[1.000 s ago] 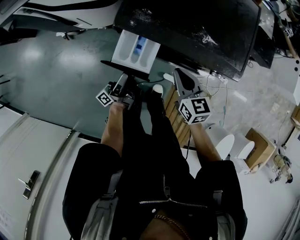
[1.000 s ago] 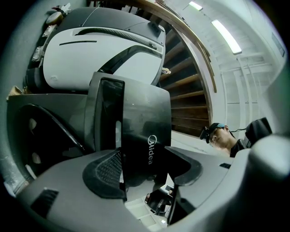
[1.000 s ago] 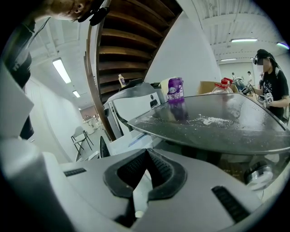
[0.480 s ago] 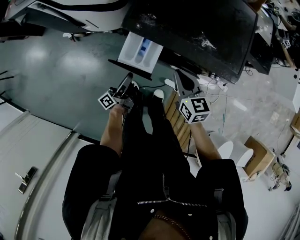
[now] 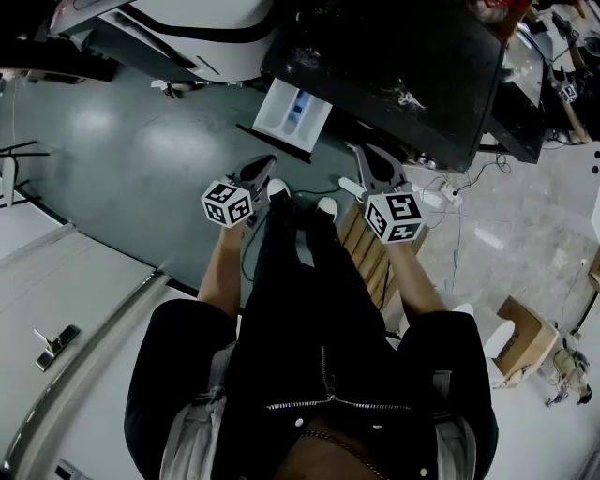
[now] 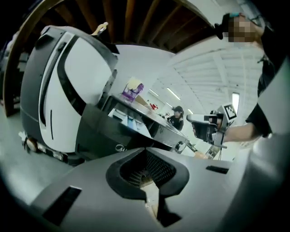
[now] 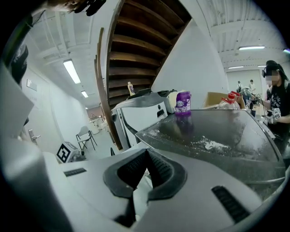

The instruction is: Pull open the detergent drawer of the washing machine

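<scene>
The washing machine [image 5: 394, 56] has a dark, dusty top and stands at the upper middle of the head view. Its detergent drawer [image 5: 292, 114] juts out toward me, showing white and blue compartments; in the left gripper view the drawer [image 6: 131, 121] also stands open. My left gripper [image 5: 258, 172] hangs a short way in front of the drawer, not touching it. Its jaws have just been closing and are shut with nothing between them [image 6: 146, 148]. My right gripper [image 5: 367, 161] is held near the machine's front edge, also shut and empty [image 7: 146, 150].
A large white appliance [image 5: 187, 19] stands left of the washing machine. A purple bottle [image 7: 183, 103] sits on the machine's top. A wooden pallet [image 5: 370, 253], a power strip with cables [image 5: 436, 192] and a cardboard box [image 5: 520, 337] lie to the right. People stand in the background.
The left gripper has drawn back from the drawer's front, rolled over and closed its jaws. The right gripper has risen a little. The drawer stays pulled out.
</scene>
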A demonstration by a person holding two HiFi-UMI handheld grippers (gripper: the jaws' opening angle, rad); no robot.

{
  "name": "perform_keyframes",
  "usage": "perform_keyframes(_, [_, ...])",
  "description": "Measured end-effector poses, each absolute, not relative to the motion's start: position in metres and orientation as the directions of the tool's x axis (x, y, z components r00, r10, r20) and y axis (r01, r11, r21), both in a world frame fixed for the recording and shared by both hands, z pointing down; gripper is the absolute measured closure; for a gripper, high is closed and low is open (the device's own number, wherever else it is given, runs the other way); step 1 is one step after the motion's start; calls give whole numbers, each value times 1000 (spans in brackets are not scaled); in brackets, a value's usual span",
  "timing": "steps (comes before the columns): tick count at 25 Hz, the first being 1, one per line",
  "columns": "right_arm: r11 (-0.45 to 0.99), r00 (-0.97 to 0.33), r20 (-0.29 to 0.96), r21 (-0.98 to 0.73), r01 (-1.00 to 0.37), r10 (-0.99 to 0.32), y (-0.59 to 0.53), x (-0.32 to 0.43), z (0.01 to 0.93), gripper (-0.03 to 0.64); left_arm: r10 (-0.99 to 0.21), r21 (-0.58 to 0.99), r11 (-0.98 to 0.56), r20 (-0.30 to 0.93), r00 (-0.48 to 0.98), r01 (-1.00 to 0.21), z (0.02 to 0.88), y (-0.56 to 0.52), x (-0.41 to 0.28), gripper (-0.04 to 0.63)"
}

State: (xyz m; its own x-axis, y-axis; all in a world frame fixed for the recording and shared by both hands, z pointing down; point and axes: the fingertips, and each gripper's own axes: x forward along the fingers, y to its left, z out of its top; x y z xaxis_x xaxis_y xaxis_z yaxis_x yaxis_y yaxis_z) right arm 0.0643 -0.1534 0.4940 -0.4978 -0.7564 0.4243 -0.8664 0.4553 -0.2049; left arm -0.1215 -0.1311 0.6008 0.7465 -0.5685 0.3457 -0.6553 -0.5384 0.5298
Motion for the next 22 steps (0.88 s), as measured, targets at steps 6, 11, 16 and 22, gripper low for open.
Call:
perform_keyframes(6, [481, -509, 386, -176, -859, -769, -157, 67, 468, 612, -574, 315, -650, 392, 719, -691, 552, -130, -110, 575])
perform_keyframes(11, [480, -503, 360, -160, -863, -786, -157, 69, 449, 612, -624, 228, -660, 364, 692, -716, 514, -132, -108, 575])
perform_keyframes(16, [467, -481, 328, -128, -875, -813, -149, 80, 431, 612, -679, 177, -641, 324, 659, -747, 482, -132, -102, 575])
perform_keyframes(22, [463, -472, 285, -103, -880, -834, -145, 90, 404, 614, -716, 150, -639, 243, 655, -754, 437, -143, -89, 575])
